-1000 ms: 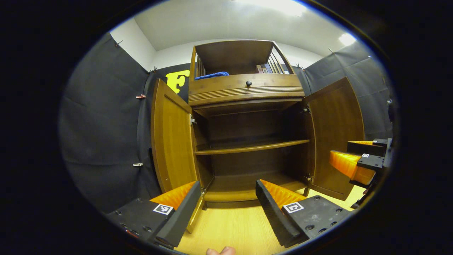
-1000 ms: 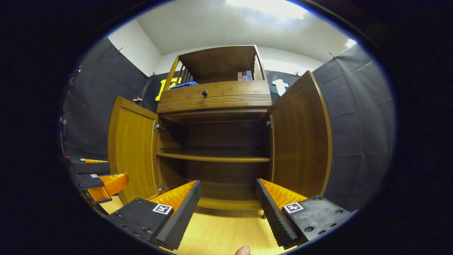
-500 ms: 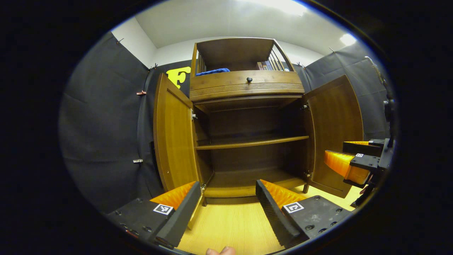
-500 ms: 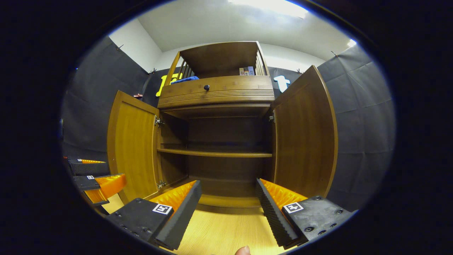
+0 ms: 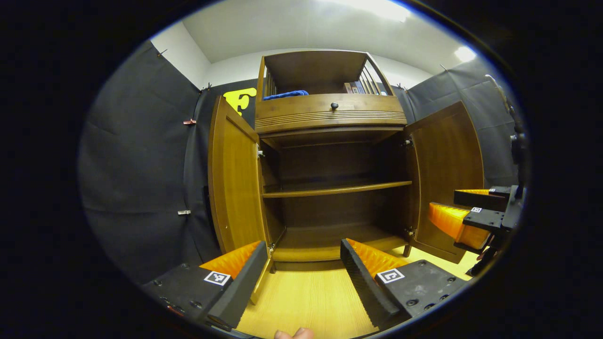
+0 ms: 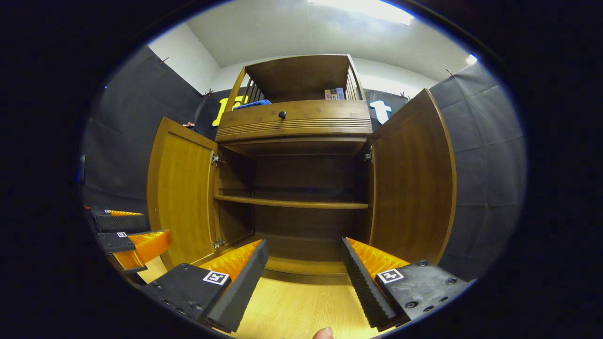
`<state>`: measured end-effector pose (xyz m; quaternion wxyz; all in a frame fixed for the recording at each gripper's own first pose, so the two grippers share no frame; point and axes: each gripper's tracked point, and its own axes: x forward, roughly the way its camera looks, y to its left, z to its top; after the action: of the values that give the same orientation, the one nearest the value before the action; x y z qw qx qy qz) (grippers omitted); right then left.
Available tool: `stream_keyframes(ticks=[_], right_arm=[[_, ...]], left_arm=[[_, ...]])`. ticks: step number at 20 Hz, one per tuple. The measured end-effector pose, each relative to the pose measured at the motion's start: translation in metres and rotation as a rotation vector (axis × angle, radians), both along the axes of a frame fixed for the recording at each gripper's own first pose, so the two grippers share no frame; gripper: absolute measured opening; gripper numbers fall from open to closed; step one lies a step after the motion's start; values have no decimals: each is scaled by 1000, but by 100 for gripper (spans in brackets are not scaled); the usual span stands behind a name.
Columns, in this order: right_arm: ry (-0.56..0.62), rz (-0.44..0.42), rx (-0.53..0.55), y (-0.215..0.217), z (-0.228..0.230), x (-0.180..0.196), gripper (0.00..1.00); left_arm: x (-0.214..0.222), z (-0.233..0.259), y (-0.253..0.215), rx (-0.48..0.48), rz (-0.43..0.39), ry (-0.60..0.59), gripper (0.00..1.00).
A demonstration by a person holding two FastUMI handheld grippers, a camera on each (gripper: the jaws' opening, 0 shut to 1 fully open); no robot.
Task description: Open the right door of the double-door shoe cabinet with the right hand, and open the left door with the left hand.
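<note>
The brown wooden shoe cabinet (image 5: 332, 117) stands in front of me with both doors swung out. Its left door (image 5: 233, 179) and right door (image 5: 447, 174) hang wide open, showing one shelf (image 5: 337, 189) with nothing on it. My left gripper (image 5: 302, 249) is open and holds nothing, a little in front of the left door's lower edge. In the right gripper view the left door (image 6: 181, 188) and right door (image 6: 412, 179) frame the dark inside. My right gripper (image 6: 304, 247) is open and touches nothing. Each gripper shows off to the side of the other: right gripper (image 5: 444, 201), left gripper (image 6: 155, 226).
Above the doors sit a drawer with a dark knob (image 5: 334, 106) and an open top shelf with a blue cloth (image 5: 285, 95) and some books (image 5: 355, 87). Light wooden floor (image 5: 306, 296) lies before the cabinet. Black cloth walls (image 5: 141, 165) close both sides.
Both views have drifted a little, so the cabinet sits slightly further right in them. The doors stay wide open and both grippers stay open.
</note>
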<state>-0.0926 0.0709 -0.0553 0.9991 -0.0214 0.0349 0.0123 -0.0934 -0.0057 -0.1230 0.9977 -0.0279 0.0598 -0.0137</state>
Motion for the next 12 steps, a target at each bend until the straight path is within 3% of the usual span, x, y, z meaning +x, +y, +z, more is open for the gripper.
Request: stream_keyframes(ticks=[6, 12], right_arm=[[-4, 5, -1, 3, 1, -1, 98], [-7, 10, -3, 6, 2, -4, 98]], left_arm=[[-1, 4, 1, -9, -3, -7, 97], [-4, 3, 1, -10, -3, -4, 100]])
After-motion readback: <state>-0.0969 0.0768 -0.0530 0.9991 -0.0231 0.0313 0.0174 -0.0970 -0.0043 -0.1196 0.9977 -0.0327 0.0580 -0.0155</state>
